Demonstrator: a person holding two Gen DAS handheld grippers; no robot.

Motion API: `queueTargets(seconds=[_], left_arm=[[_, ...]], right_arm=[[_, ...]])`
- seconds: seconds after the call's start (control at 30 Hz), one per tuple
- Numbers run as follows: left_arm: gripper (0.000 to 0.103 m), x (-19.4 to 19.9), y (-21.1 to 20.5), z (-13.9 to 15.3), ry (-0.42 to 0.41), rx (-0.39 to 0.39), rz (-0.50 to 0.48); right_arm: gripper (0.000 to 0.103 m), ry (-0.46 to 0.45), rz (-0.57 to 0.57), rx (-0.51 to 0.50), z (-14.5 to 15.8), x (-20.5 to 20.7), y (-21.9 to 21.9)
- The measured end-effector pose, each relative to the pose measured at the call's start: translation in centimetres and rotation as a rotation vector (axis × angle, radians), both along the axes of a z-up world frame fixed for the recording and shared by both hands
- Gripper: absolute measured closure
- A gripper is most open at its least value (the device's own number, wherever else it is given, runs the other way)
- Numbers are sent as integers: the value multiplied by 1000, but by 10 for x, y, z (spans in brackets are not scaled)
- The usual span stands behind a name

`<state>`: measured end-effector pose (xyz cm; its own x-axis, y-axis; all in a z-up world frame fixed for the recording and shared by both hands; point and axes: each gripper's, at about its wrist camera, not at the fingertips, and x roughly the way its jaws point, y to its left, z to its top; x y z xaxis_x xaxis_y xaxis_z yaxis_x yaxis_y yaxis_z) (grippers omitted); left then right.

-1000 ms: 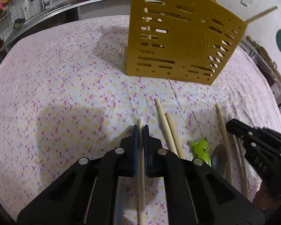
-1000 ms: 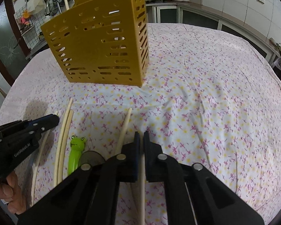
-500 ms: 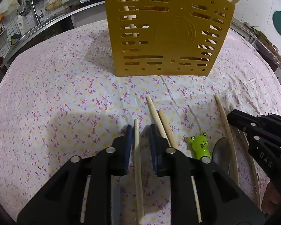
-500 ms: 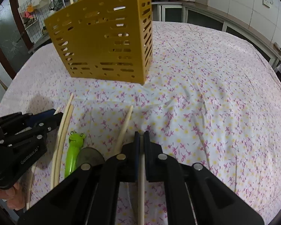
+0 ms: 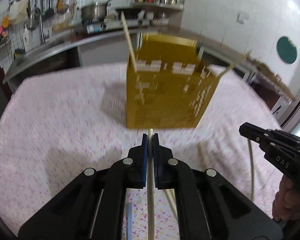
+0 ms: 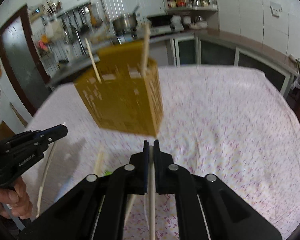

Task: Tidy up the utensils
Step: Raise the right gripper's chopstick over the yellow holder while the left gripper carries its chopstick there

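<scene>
We hold one chopstick point(image 5: 150, 180) pinched in the left claw point(image 5: 150, 140) and another point(image 6: 151, 182) in the right claw point(image 6: 151, 146), both low centre of frame, the yellow holder point(image 5: 166, 92) above centre. Pinched near their tips, the sticks could swing and miss its mouth.

left gripper point(image 5: 150, 138): black body, blue pads, silver screws | right gripper point(image 6: 151, 145): same, white "DAS" lettering
</scene>
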<state>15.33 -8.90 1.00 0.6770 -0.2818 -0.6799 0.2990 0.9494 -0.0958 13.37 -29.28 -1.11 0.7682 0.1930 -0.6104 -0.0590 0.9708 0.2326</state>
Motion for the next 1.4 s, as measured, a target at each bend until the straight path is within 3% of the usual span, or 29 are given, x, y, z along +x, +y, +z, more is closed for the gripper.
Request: queueTargets(seconds=[0.27,0.73,1.03,1.4], left_arm=[[100,-21,7,51,-129,-55,-8],[99,-46,14,86,-232,-93,17],[100,-50,13,94,-253,-86,9],[100,-35,10,150,-351,-94,7]], right_arm=[[98,-134,-3,4,46,-31,-1],[98,-245,0,-25,87,-71,3],[98,-261,2,-33,95,-73,3],[98,-389,5,-69,160,-68,9]])
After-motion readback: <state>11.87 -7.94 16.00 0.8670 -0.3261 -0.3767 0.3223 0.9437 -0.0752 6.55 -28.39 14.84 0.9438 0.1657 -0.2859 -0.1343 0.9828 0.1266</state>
